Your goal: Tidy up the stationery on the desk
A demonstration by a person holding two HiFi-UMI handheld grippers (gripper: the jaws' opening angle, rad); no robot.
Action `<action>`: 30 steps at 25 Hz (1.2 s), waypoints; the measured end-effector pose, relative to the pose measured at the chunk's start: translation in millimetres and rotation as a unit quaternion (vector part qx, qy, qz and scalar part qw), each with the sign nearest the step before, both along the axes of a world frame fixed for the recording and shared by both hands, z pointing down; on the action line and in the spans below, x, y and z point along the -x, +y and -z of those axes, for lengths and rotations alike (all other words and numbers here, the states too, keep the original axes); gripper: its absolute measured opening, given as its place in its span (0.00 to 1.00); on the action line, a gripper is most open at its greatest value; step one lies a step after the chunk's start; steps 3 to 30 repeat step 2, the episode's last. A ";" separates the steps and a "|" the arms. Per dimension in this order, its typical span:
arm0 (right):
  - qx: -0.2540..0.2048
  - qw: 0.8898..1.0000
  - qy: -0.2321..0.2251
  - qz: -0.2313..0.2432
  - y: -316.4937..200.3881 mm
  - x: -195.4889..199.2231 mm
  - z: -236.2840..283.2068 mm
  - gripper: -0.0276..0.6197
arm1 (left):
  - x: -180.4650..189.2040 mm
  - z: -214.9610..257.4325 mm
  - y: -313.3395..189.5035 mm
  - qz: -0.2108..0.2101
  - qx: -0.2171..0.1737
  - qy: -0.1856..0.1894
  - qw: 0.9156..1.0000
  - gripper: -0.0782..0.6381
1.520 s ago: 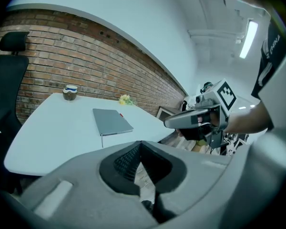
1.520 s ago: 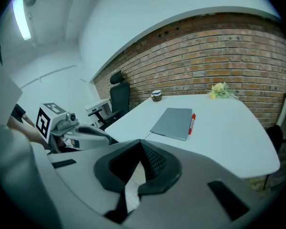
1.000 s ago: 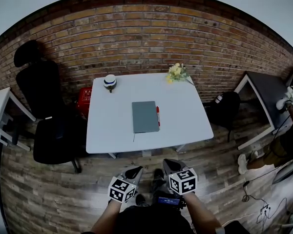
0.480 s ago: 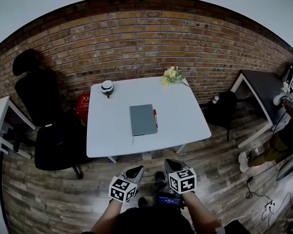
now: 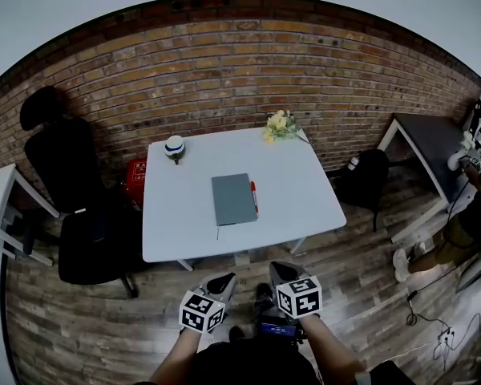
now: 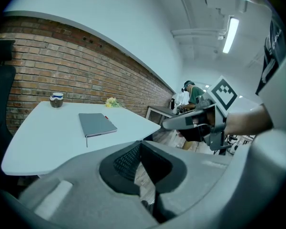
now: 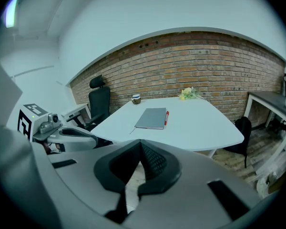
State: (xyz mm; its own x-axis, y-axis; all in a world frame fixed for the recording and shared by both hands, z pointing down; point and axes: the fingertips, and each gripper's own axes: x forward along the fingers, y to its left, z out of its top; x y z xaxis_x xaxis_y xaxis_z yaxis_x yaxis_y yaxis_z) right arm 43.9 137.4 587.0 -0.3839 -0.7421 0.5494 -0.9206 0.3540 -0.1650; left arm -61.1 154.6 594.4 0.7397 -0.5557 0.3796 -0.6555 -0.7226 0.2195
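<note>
A white square table [image 5: 305, 191] is standing against the brick wall, and the stationery on it is looking orderly. A slate-grey closed notebook [image 5: 233, 199] is lying squared at the table's centre. A white round cup with a blue band [image 5: 174, 146] is sitting in the 11 o'clock corner and a small bunch of yellow flowers [image 5: 279, 123] in the 1 o'clock corner. A red pen [image 5: 254, 196] is lying just beside the notebook's 3 o'clock edge, parallel to it.

That layout is fitting two readings: a table with pen and book already lined up, or one with the pen yet to go into the cup. The pictures are not settling which.

The left gripper [image 5: 221, 283] and the right gripper [image 5: 279, 269] are hanging at 6 o'clock, well short of the table. Both pairs of jaws are pressed together on nothing.

The head view alone is taking in the black office chair [image 5: 76, 215] at 9 o'clock, a red box [image 5: 137, 171] under the table's edge and a dark side table [image 5: 437, 147] at 3 o'clock. Only the left gripper view is catching a person in a green top [image 6: 194, 93] far off and a ceiling strip light [image 6: 231, 28]. The gripper views are showing a thin strand trailing from the notebook's near corner; what it is cannot be told.
</note>
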 end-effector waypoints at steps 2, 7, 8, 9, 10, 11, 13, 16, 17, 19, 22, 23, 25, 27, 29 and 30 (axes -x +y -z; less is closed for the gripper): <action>-0.001 1.000 0.000 0.001 -1.1 -0.3 0.9 0.05 | -1.0 0.3 -1.0 -0.001 0.000 0.000 1.000 0.12; -0.001 1.000 0.000 0.001 -1.1 -0.3 0.9 0.05 | -1.0 0.3 -1.0 -0.001 0.000 0.000 1.000 0.12; -0.001 1.000 0.000 0.001 -1.1 -0.3 0.9 0.05 | -1.0 0.3 -1.0 -0.001 0.000 0.000 1.000 0.12; -0.001 1.000 0.000 0.001 -1.1 -0.3 0.9 0.05 | -1.0 0.3 -1.0 -0.001 0.000 0.000 1.000 0.12; -0.001 1.000 0.000 0.001 -1.1 -0.3 0.9 0.05 | -1.0 0.3 -1.0 -0.001 0.000 0.000 1.000 0.12; -0.001 1.000 0.000 0.001 -1.1 -0.3 0.9 0.05 | -1.0 0.3 -1.0 -0.001 0.000 0.000 1.000 0.12; -0.001 1.000 0.000 0.001 -1.1 -0.3 0.9 0.05 | -1.0 0.3 -1.0 -0.001 0.000 0.000 1.000 0.12; -0.001 1.000 0.000 0.001 -1.1 -0.3 0.9 0.05 | -1.0 0.3 -1.0 -0.001 0.000 0.000 1.000 0.12; -0.001 1.000 0.000 0.001 -1.1 -0.3 0.9 0.05 | -1.0 0.3 -1.0 -0.001 0.000 0.000 1.000 0.12; -0.001 1.000 0.000 0.001 -1.1 -0.3 0.9 0.05 | -1.0 0.3 -1.0 -0.001 0.000 0.000 1.000 0.12; -0.001 1.000 0.000 0.001 -1.1 -0.3 0.9 0.05 | -1.0 0.3 -1.0 -0.001 0.000 0.000 1.000 0.12; -0.001 1.000 0.000 0.001 -1.1 -0.3 0.9 0.05 | -1.0 0.3 -1.0 -0.001 0.000 0.000 1.000 0.12; -0.001 1.000 0.000 0.001 -1.1 -0.3 0.9 0.05 | -1.0 0.3 -1.0 -0.001 0.000 0.000 1.000 0.12; -0.001 1.000 0.000 0.001 -1.1 -0.3 0.9 0.05 | -1.0 0.3 -1.0 -0.001 0.000 0.000 1.000 0.12; -0.001 1.000 0.000 0.001 -1.1 -0.3 0.9 0.05 | -1.0 0.3 -1.0 -0.001 0.000 0.000 1.000 0.12; -0.001 1.000 0.000 0.001 -1.1 -0.3 0.9 0.05 | -1.0 0.3 -1.0 -0.001 0.000 0.000 1.000 0.12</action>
